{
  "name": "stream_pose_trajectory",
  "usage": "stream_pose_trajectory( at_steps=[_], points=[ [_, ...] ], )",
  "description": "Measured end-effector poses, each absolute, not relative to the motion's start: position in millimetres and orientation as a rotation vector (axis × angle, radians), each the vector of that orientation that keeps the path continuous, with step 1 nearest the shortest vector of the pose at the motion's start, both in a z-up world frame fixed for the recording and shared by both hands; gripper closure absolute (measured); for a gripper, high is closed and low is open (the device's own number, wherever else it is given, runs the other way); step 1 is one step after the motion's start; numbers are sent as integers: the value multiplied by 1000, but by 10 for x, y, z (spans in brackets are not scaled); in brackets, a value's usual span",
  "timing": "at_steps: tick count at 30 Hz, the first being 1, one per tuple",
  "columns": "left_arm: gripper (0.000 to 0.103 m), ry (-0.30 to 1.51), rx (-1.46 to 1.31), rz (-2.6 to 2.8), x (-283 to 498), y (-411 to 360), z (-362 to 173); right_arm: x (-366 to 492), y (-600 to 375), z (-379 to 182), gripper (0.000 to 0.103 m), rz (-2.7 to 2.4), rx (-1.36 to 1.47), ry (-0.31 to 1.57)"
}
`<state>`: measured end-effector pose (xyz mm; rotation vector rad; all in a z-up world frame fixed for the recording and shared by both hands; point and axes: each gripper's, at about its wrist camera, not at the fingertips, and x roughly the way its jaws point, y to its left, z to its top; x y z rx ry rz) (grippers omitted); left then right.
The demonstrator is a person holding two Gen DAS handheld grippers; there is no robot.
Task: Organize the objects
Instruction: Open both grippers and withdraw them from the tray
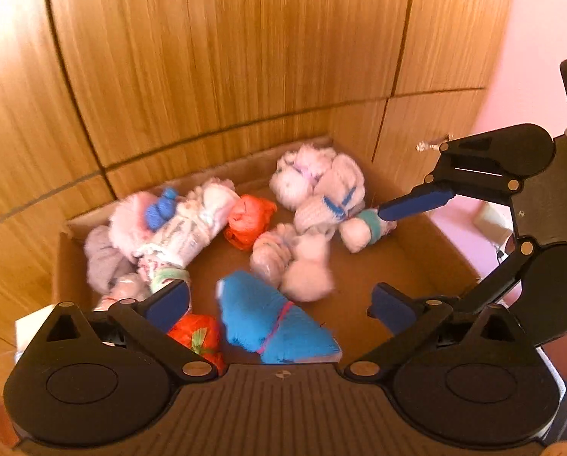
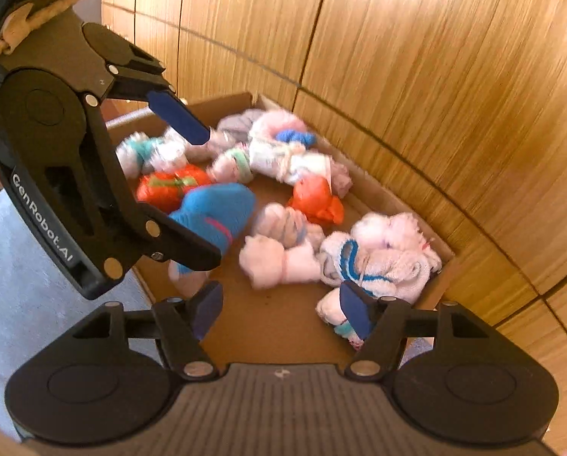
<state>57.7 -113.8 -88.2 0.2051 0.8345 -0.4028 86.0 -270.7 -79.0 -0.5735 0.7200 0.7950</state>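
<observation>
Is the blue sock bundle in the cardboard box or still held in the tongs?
In the box. The blue sock bundle lies on the cardboard box floor, and the left tongs stand wide open around it without touching.

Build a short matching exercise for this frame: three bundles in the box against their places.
Things:
1. blue bundle
2. orange bundle with green tie
3. white bundle with blue stripes

Places:
A. far right part of the cardboard box, in the left wrist view
B. near edge, between the left tool's fingers
C. near left, partly behind the left tool's left finger

Pairs: 1-B, 2-C, 3-A
</observation>
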Motion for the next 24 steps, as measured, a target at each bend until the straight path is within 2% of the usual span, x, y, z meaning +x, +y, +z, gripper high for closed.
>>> stream_pose_trajectory(
  at_steps=[8,10,13,24],
  points=[
    [0,738,134,-285,207,-1031,-642,561,-2728,-625,20,702,-446,702],
    [0,715,124,-227,153,-1009,-618,512,-2696,-641,11,657,-410,711],
    [0,691,108,-165,82,-953,-597,443,-2654,-669,5,581,-363,712],
    [0,639,38,-103,-176,-674,-593,315,-2498,-784,2,451,-222,736]
  ],
)
